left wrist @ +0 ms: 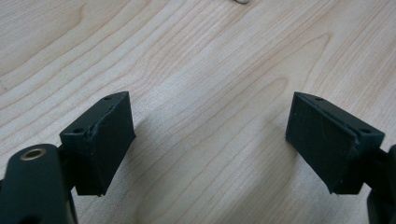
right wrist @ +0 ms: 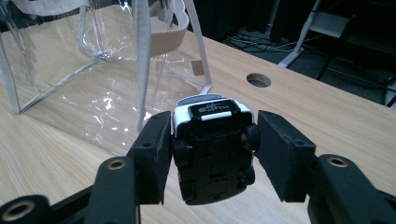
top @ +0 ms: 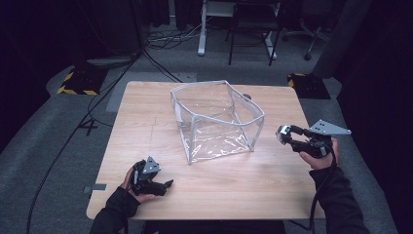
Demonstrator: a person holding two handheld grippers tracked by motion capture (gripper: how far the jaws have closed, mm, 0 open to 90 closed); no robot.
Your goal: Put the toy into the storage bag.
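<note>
Dark studio, cables across grey floor; pale wooden surface [top: 146,112] at centre. Clear plastic bag [top: 216,122] standing open mid-surface, rim sagging. Right claw [top: 288,135] pinching a small toy car [right wrist: 212,147], underside up, just beside the bag's near wall. Left claw [left wrist: 210,140] spread wide, empty, low over bare wood near the front edge. Likely trouble: car slipping from a narrow side grip, or snagging the soft rim and tipping the bag. Ample open room left and front; cable hole [right wrist: 258,80] behind.
</note>
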